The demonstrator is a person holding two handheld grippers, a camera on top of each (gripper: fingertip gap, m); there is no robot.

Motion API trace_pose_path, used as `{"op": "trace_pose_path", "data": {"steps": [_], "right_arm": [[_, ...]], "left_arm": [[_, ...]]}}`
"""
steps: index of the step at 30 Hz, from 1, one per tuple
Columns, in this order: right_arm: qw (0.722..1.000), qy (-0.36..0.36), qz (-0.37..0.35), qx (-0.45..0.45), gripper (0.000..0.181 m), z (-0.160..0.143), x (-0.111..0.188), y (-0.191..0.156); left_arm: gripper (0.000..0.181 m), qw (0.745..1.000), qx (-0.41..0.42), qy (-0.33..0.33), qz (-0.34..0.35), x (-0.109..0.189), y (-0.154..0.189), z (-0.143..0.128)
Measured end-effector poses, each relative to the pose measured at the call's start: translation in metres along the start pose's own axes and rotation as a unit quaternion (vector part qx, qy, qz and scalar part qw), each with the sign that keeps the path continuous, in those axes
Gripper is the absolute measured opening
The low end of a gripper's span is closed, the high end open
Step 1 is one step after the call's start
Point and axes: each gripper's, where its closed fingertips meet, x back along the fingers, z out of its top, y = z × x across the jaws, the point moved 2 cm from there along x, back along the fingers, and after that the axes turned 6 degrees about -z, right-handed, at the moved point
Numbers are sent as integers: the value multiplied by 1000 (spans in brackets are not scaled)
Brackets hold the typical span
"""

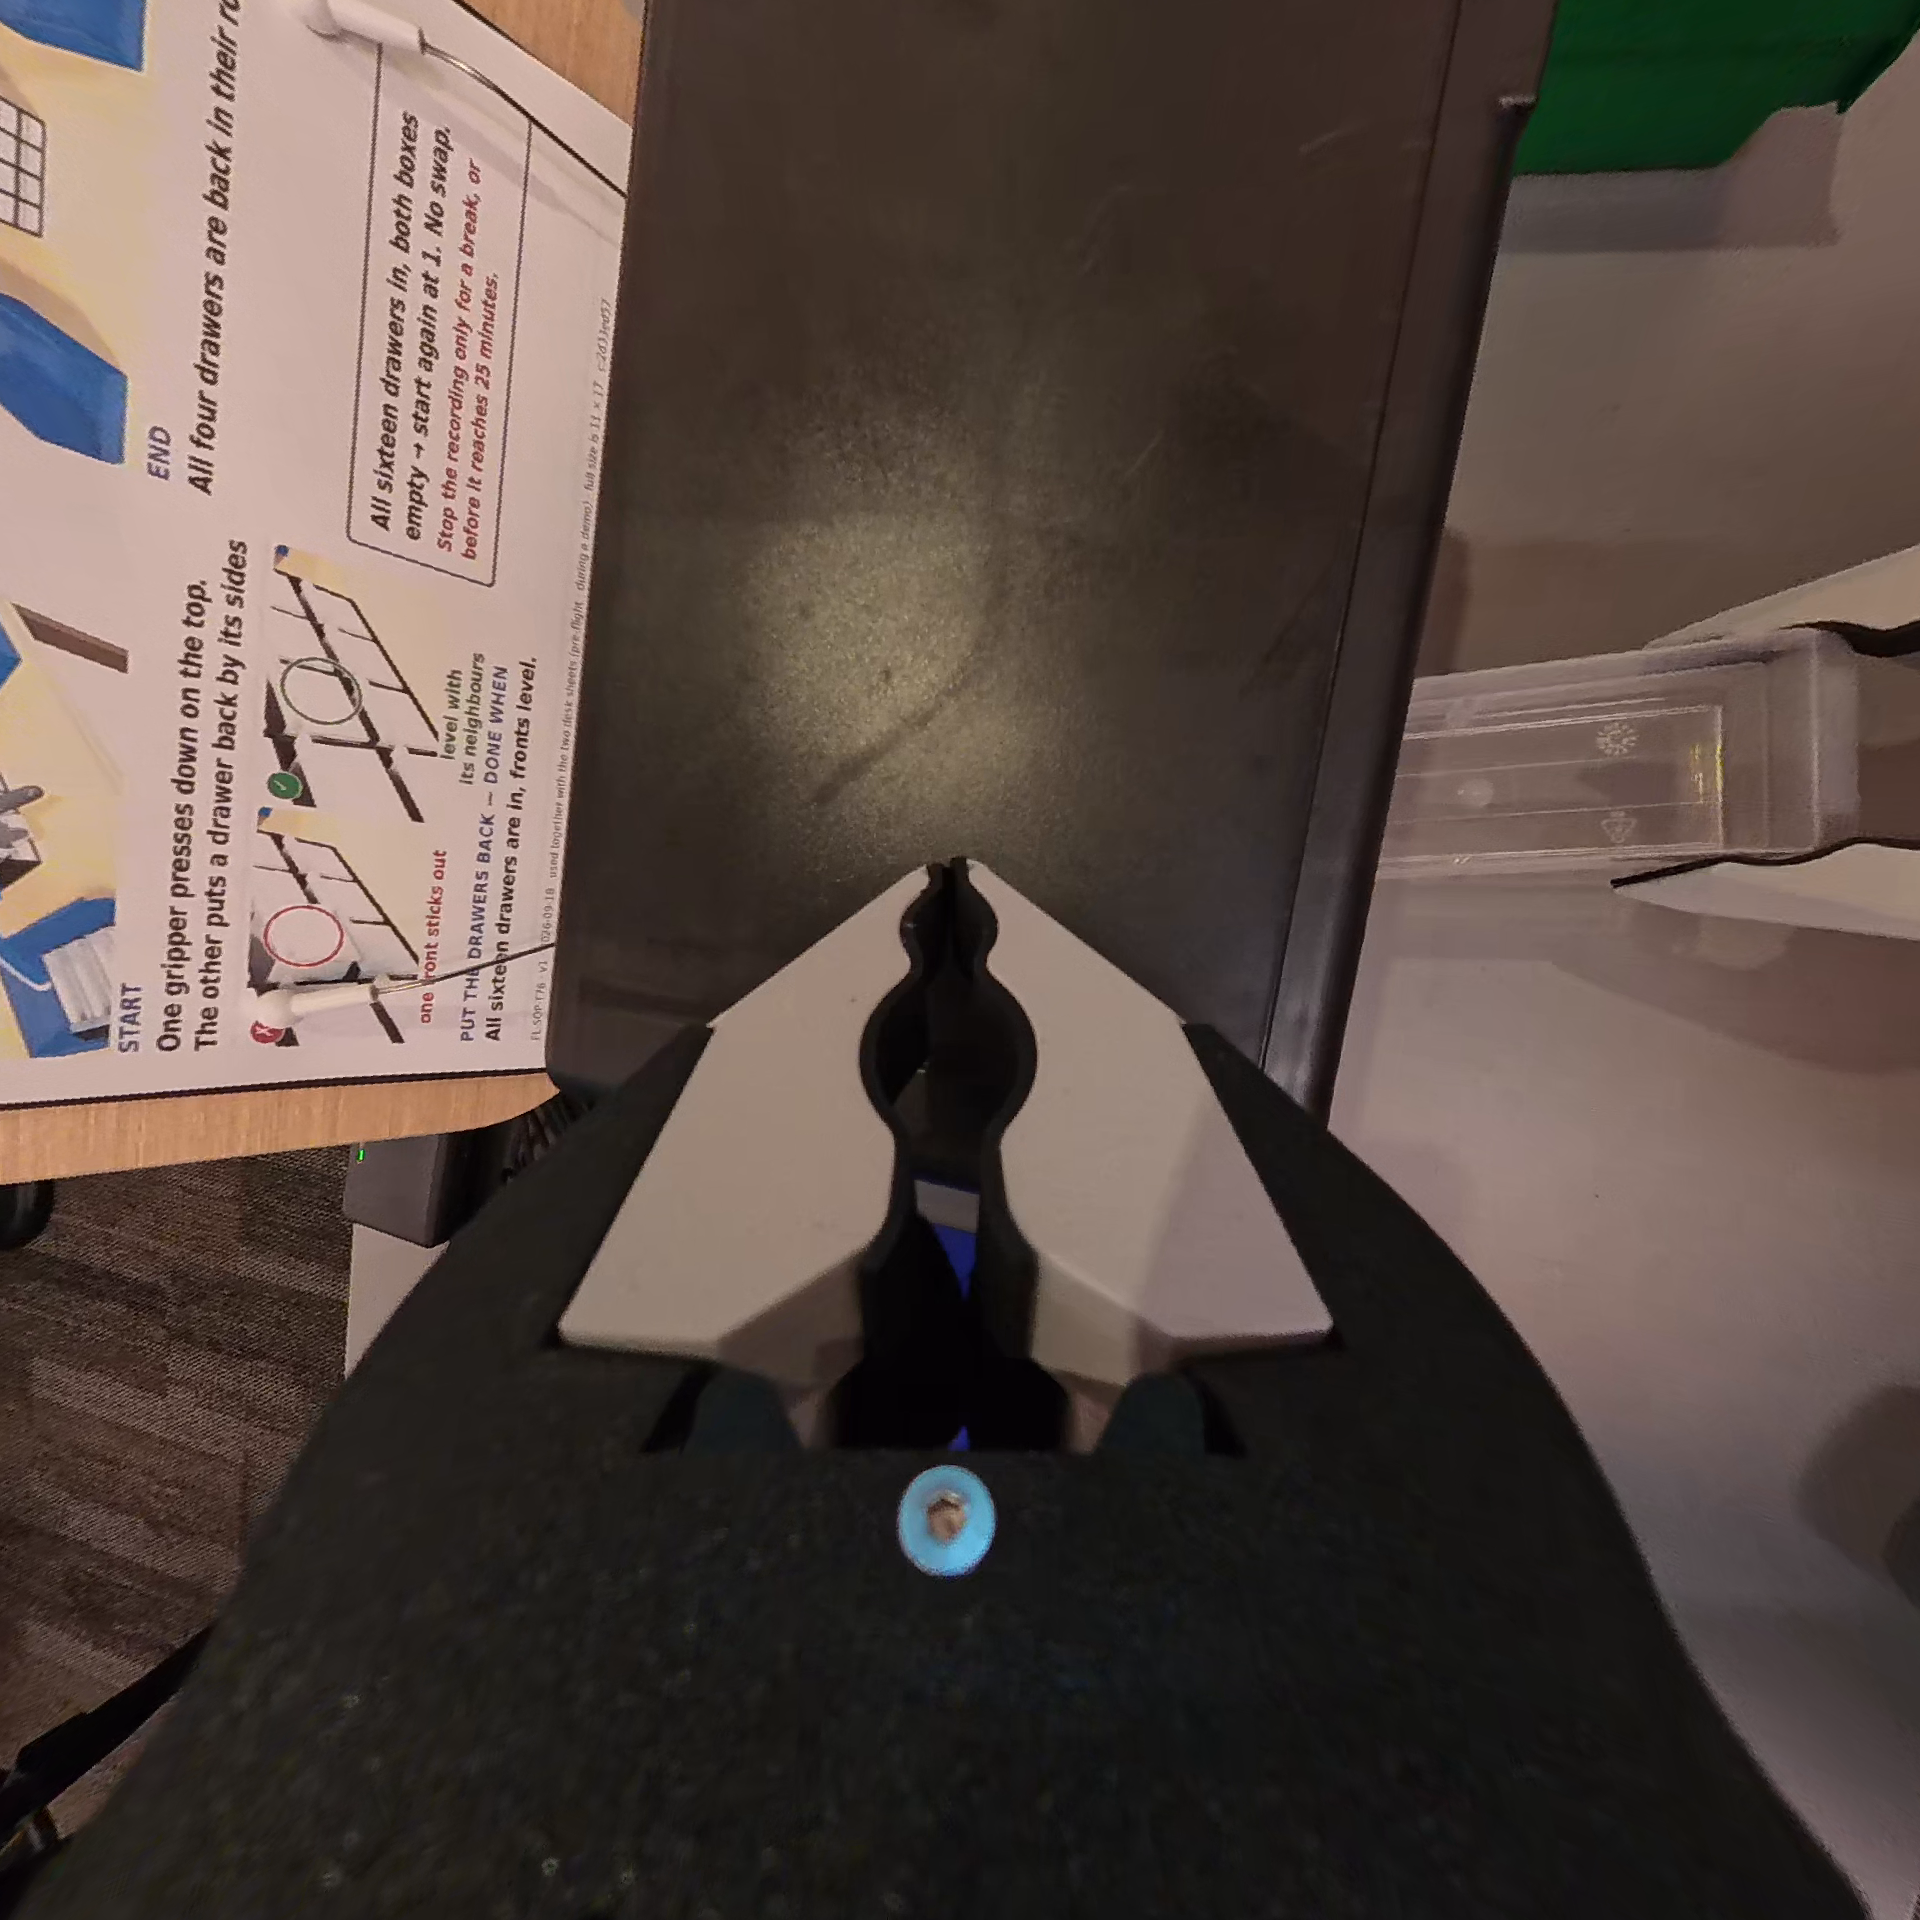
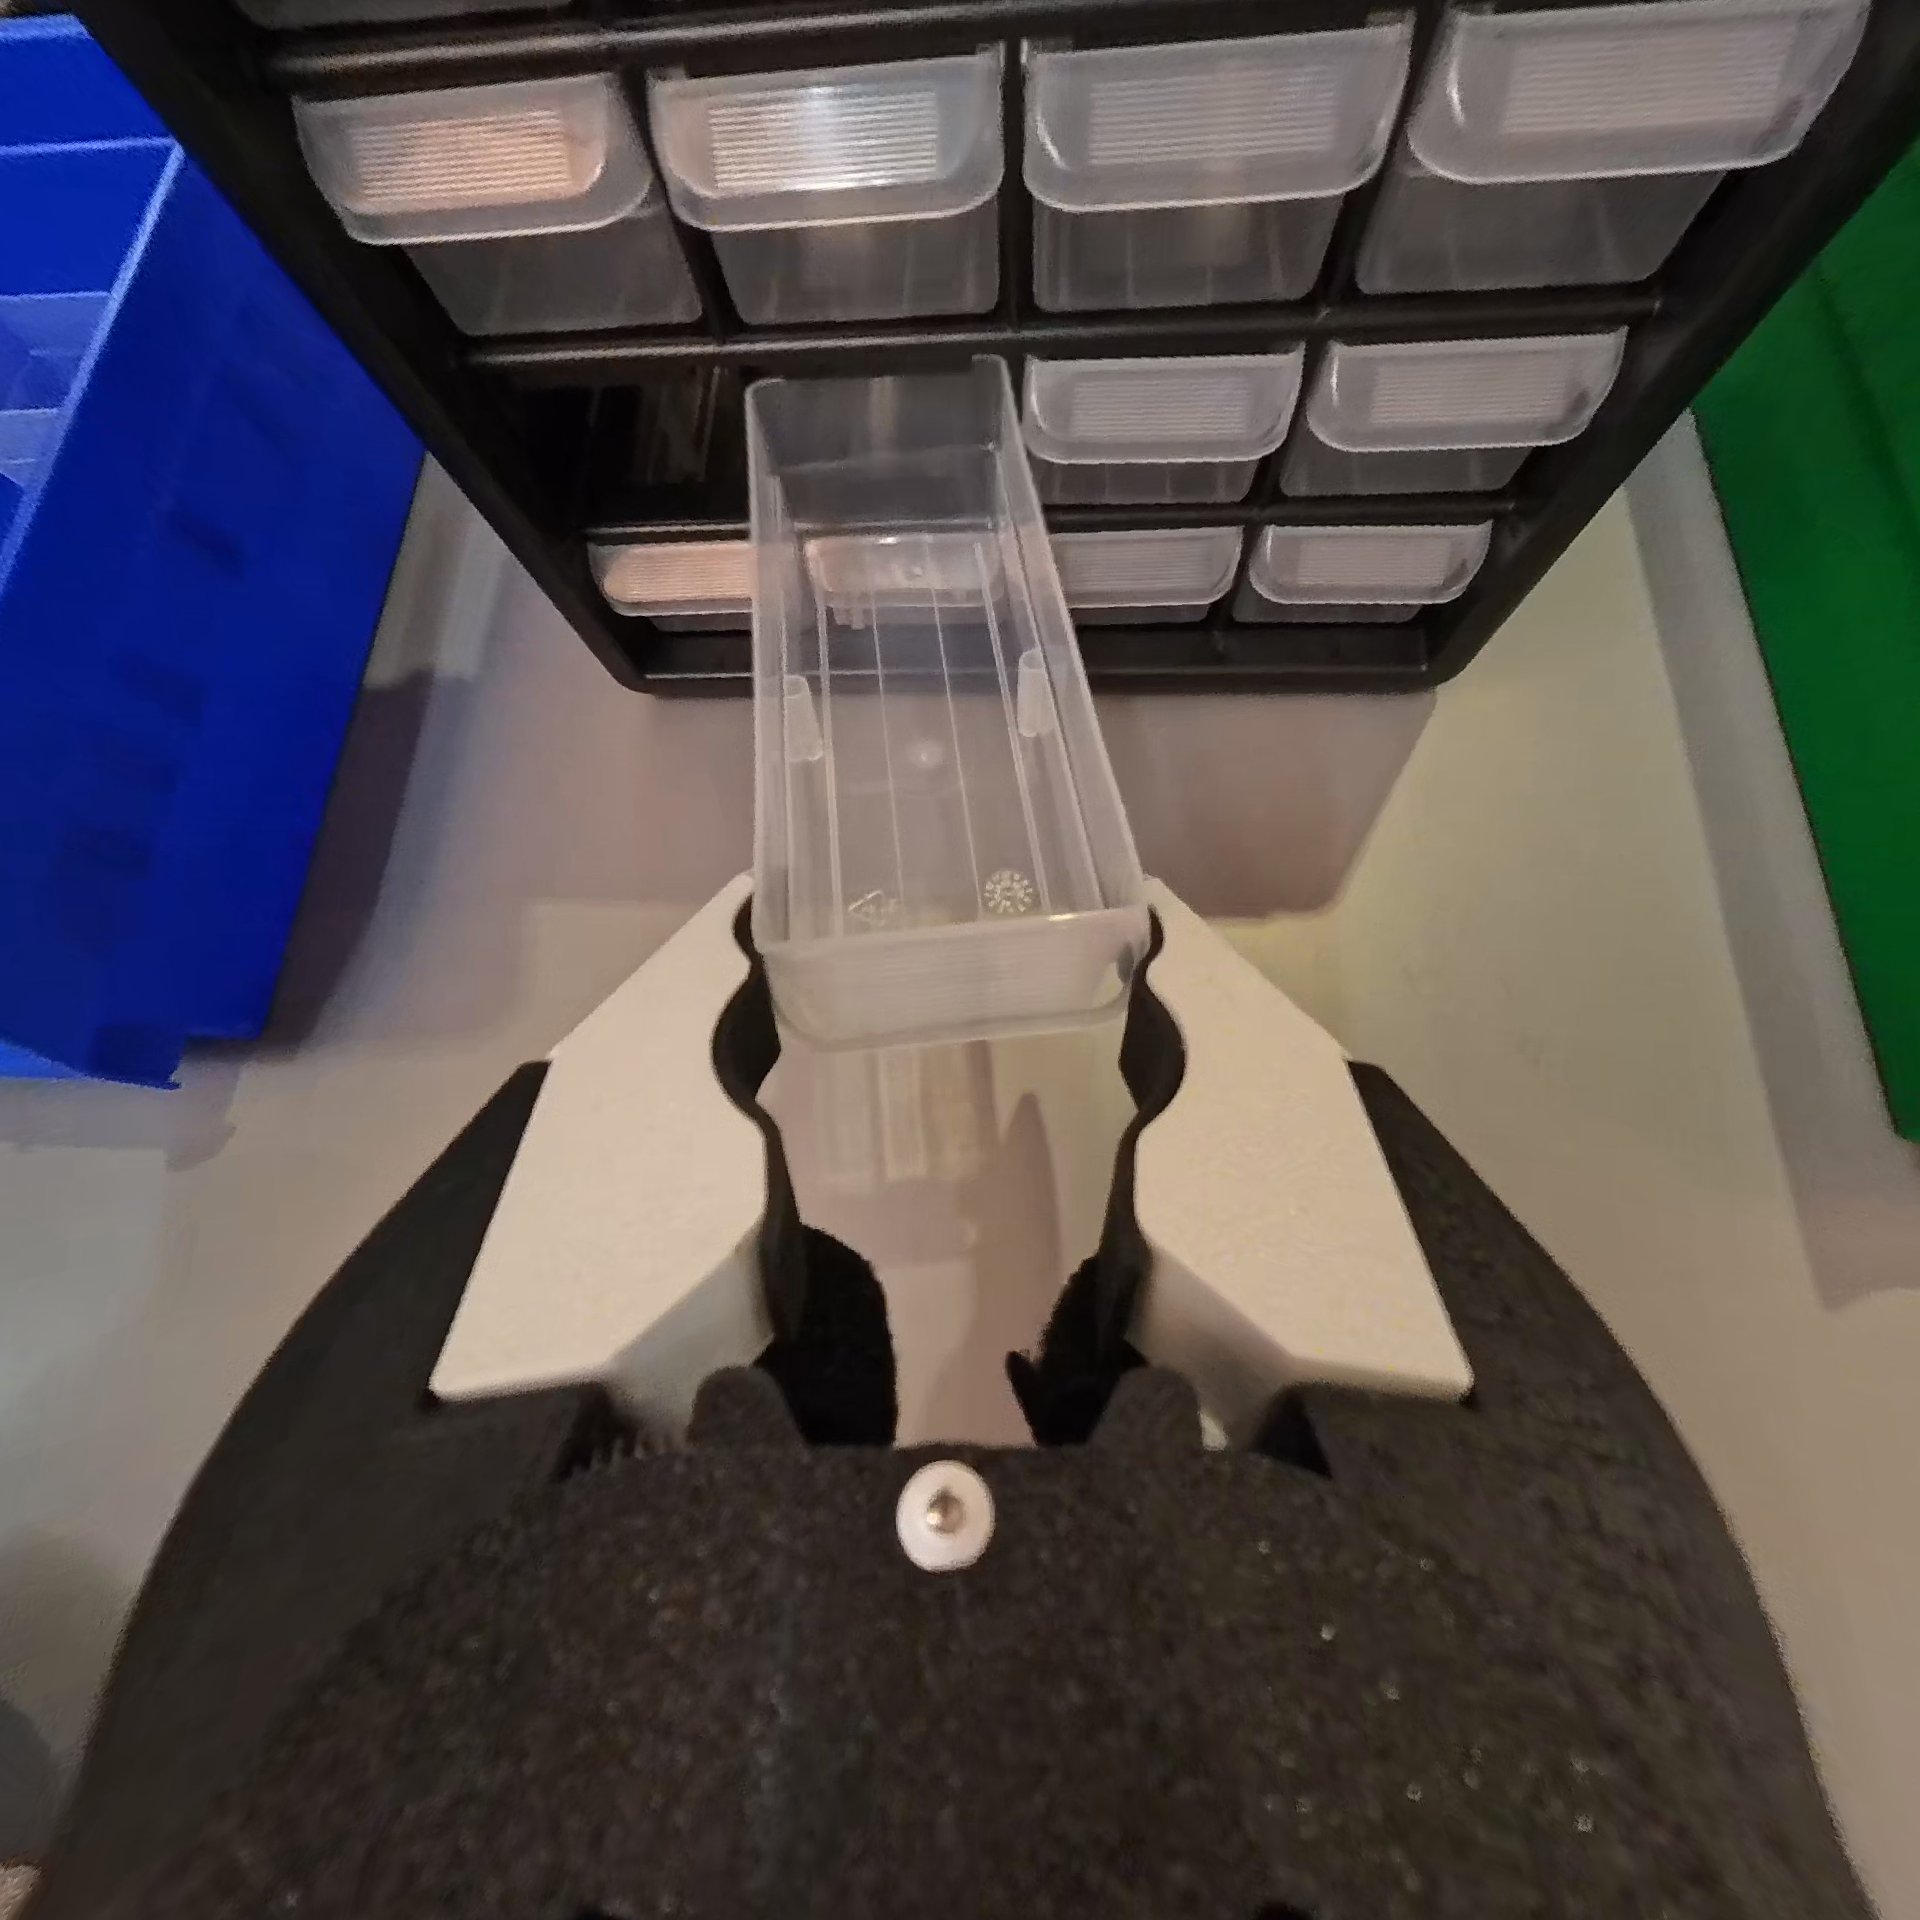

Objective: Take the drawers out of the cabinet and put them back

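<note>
Left gripper (image 1: 956,868) closed atop cabinet (image 1: 1018,416), right gripper (image 2: 948,961) clasping drawer (image 2: 914,727)

Left gripper (image 1: 956,868) closed, right gripper (image 2: 948,966) clamped

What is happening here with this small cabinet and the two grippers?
A person works with two hand-held grippers. The right gripper is shut on the front end of a clear drawer, whose back end is at an open slot of the black cabinet; the slot to its left is empty. The left gripper, shut, rests on the cabinet's top. A blue bin and a green bin stand at the sides.
</note>
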Motion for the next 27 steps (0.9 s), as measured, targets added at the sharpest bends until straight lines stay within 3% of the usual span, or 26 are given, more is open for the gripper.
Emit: {"op": "trace_pose_path", "data": {"steps": [18,27], "right_arm": [[996,3,22,-83,66,-4,-3,-2],[998,23,-9,-60,66,1,-2,-4]], "left_arm": [[0,1000,2,13,1,0,-1,0],[0,999,-5,8,40,0,1,-1]]}}
